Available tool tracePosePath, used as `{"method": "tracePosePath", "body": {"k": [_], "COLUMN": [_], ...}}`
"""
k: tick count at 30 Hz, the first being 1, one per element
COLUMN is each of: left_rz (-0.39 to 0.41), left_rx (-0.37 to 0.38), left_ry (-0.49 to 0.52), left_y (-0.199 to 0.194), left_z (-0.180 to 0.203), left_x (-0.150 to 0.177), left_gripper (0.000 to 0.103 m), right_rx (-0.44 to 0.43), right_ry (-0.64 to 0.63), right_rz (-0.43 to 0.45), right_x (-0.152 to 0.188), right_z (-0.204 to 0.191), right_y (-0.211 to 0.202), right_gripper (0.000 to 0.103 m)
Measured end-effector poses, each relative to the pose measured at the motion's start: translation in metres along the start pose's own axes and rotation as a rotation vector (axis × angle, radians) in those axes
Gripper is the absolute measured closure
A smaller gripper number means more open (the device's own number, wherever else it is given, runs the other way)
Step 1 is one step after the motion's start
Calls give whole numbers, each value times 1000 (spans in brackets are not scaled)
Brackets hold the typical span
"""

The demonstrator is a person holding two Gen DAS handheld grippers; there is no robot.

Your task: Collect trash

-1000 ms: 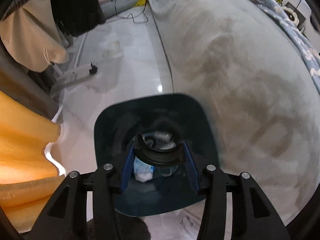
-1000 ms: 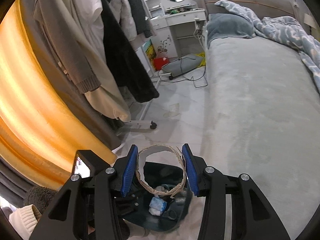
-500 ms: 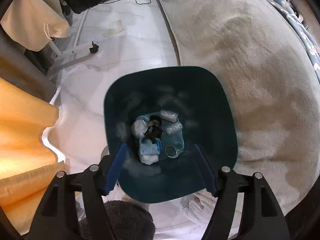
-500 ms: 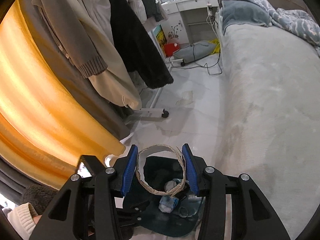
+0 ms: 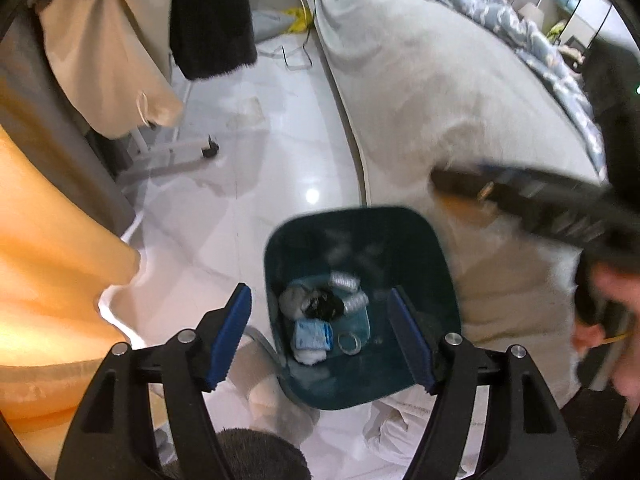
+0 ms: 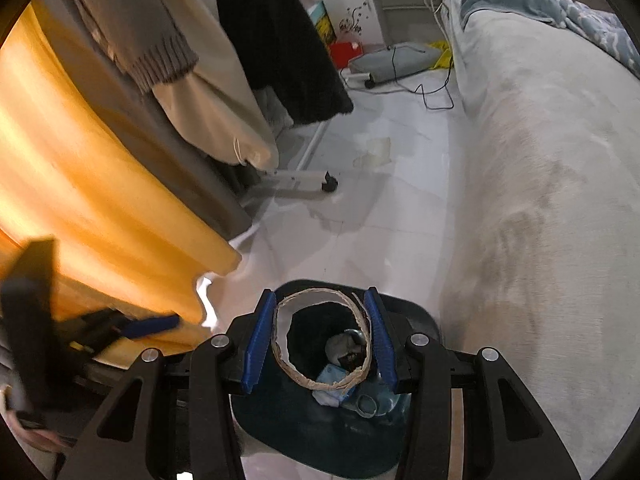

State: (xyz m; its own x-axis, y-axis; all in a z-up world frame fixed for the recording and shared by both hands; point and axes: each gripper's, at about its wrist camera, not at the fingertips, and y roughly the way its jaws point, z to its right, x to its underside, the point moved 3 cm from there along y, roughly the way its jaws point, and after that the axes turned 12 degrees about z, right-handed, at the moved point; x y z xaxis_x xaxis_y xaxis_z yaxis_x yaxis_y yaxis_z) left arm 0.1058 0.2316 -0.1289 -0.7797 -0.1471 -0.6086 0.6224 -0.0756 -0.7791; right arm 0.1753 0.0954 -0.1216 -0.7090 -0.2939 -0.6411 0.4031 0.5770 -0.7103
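Since a second ago, our left fingers (image 5: 320, 344) spread empty over the bin (image 5: 400, 224).
Right fingers (image 6: 322, 346) pinch the cardboard ring (image 6: 316, 300); next we release it inside.

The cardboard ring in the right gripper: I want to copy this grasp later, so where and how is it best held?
Hold the cardboard ring across its full width, blue pads pressing opposite outer edges, as the right gripper does above the dark bin. Come from the open side, fingers straddling the hoop. It is thin and hollow, so light pressure seems wise; harder squeezing would probably fold it.
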Motion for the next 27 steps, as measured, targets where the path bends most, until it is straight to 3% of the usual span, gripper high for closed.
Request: {"method": "tracePosePath", "body": {"k": [5, 18, 24, 27], "left_rz": [108, 344, 407, 422], "left_rx": [1, 7, 7, 7], "left_ry": [-29, -84, -75, -67], "left_y": [-27, -88, -108, -113], "left_z": [-16, -29, -25, -25], "left_x": [-14, -46, -53, -54], "left_gripper": [30, 44, 44, 44], "right_rx": [23, 69, 87, 101], "right_ry": [-6, -92, -116, -129], "right_rz": [-63, -194, -238, -263], "right_x": [14, 50, 63, 73], "right_z": [1, -6, -6, -4], "right_y": [25, 65, 76, 81], "right_gripper": [56, 56, 56, 43]}}
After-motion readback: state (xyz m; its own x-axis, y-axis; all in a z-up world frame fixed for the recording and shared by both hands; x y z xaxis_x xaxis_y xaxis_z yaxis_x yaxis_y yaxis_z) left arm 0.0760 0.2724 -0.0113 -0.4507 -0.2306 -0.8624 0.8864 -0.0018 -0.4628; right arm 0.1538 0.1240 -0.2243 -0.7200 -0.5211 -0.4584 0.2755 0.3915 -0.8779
